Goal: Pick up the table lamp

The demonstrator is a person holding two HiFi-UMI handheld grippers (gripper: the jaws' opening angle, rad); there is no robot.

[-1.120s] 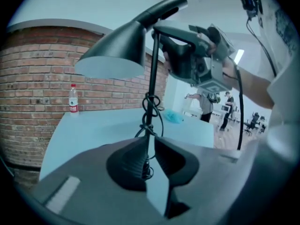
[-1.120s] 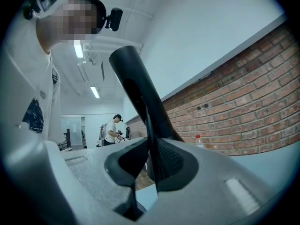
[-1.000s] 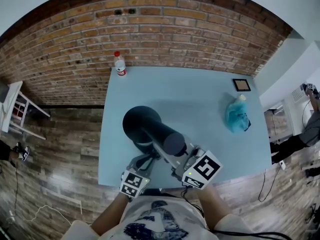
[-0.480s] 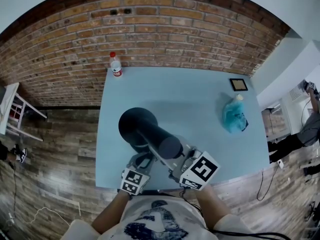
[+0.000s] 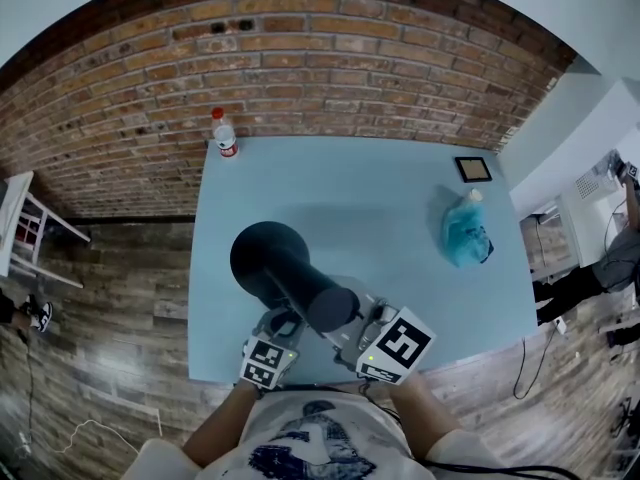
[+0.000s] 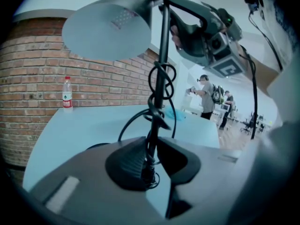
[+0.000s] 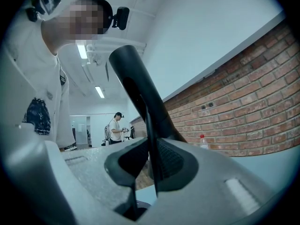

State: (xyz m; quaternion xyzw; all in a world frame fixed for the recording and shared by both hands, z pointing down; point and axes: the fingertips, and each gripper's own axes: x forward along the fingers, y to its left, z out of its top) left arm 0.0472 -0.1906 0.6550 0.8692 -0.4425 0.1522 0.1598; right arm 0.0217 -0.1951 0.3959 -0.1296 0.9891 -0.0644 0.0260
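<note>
A: Black table lamp (image 5: 268,260): where is it?
B: Upright over the near edge of the pale blue bench (image 5: 400,198), right before the person (image 5: 310,438), its shade (image 6: 108,29) at the top.
A: And the right claw (image 7: 150,161)?
B: Clenched on the lamp's thin stem (image 6: 162,41), high up, just beneath the shade. Both pads (image 7: 171,161) press on it.
A: The left claw (image 6: 152,158)?
B: Lower on the same stem, where the cord (image 6: 157,112) is wound round. Its jaws stand slightly apart with stem and cord between them, so it is released, not gripping.
A: Is the lamp clear of the bench?
B: I cannot tell; the claws hide its lower end.
A: Anything else?
B: A water bottle (image 5: 225,134) at the bench's far left corner, by the brick wall (image 5: 300,58).
</note>
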